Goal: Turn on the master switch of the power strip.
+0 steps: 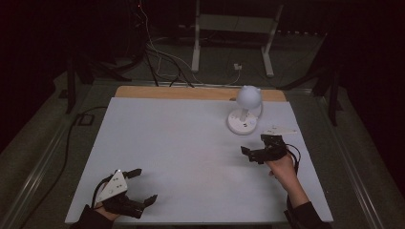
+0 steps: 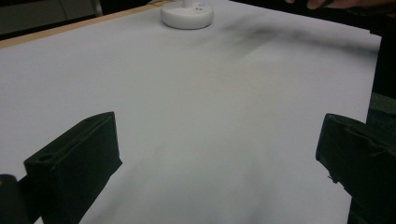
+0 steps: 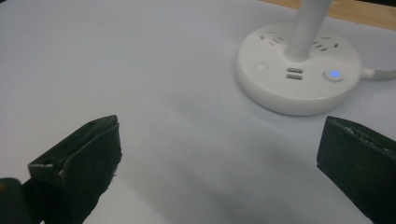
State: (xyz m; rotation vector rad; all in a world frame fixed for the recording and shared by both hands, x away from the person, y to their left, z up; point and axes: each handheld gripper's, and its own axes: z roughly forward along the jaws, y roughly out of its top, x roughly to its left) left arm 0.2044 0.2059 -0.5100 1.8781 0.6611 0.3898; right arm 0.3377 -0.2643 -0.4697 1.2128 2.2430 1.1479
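Right hand-held gripper (image 1: 255, 144) wide open, empty, near lamp (image 1: 245, 114)

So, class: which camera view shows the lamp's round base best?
The right gripper view: the lamp base is close, with sockets, ports and a lit blue button plain. The high view shows the whole lamp small; the left gripper view shows the base far off, cropped.

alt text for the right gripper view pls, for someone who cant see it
A white desk lamp stands on a white table, its round base showing a lit blue button, USB ports and sockets. The right gripper faces it with its two black jaws wide open and nothing between them.
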